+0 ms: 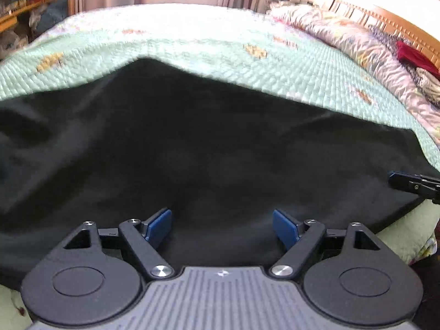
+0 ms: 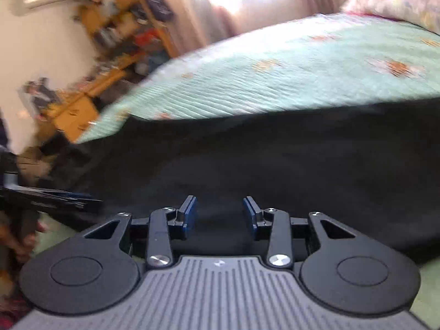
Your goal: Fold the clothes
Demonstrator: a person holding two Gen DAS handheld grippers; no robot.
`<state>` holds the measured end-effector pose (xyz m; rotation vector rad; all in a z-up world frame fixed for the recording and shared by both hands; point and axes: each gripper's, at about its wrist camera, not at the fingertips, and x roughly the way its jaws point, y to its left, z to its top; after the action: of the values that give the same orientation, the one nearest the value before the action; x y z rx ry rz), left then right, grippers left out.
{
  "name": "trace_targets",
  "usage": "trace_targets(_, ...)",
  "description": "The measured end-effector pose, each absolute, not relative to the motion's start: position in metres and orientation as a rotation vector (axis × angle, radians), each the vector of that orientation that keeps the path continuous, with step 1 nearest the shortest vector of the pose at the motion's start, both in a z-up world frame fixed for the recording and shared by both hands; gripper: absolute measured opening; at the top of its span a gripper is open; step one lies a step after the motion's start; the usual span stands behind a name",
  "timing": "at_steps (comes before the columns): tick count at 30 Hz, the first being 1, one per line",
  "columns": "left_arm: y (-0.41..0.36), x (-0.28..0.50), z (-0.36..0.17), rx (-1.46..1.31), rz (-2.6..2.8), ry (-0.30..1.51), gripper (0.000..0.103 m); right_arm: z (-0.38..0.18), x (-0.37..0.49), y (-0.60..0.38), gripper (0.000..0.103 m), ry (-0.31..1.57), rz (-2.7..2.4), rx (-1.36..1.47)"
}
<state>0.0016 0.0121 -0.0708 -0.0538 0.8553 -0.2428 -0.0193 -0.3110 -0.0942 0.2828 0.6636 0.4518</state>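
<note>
A black garment (image 1: 206, 137) lies spread and rumpled over the near part of a mint-green quilted bedspread (image 1: 192, 41). My left gripper (image 1: 222, 227) hovers over the garment's near edge, its blue pads wide apart with nothing between them. At the right edge of the left wrist view, my right gripper (image 1: 412, 184) reaches over the garment's right corner. In the right wrist view the right gripper (image 2: 220, 216) stands partly open above the black garment (image 2: 275, 165); its pads grip nothing. The left gripper (image 2: 55, 200) shows at the left there, held by a hand (image 2: 19, 242).
A floral duvet (image 1: 343, 35) and a red cloth (image 1: 415, 57) lie bunched along the wooden headboard (image 1: 385, 19) at the right. Cluttered shelves (image 2: 115, 27) stand beyond the bed's far left side. A pale green sheet (image 1: 404, 231) shows at the near edge.
</note>
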Motion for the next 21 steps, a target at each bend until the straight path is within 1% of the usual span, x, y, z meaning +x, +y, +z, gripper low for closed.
trace_targets(2,0.020,0.000,-0.065,-0.054,-0.213,0.823,0.083,-0.086,-0.014,-0.292,0.041,0.645,0.516,0.254)
trace_targets(4,0.035,0.002,-0.066,-0.098,-0.156,0.832,0.083,-0.086,-0.008,-0.270,0.043,0.647,0.571,0.222)
trace_targets(8,0.061,0.005,-0.086,-0.189,-0.105,0.865,0.083,-0.113,0.000,-0.252,0.044,0.700,0.585,0.211)
trace_targets(11,0.055,0.007,-0.086,-0.153,-0.110,0.871,0.088,-0.124,-0.003,-0.257,0.044,0.698,0.581,0.254)
trace_targets(13,0.051,0.009,-0.085,-0.136,-0.108,0.873,0.089,-0.120,-0.002,-0.256,0.044,0.707,0.581,0.250)
trace_targets(16,0.054,0.006,-0.077,-0.138,-0.106,0.847,0.086,-0.111,-0.002,-0.254,0.045,0.716,0.574,0.251)
trace_targets(20,0.070,0.003,-0.063,-0.148,-0.053,0.780,0.086,-0.098,-0.004,-0.239,0.045,0.670,0.644,0.251)
trace_targets(21,0.077,0.005,-0.066,-0.169,-0.031,0.790,0.086,-0.095,-0.004,-0.234,0.045,0.660,0.661,0.248)
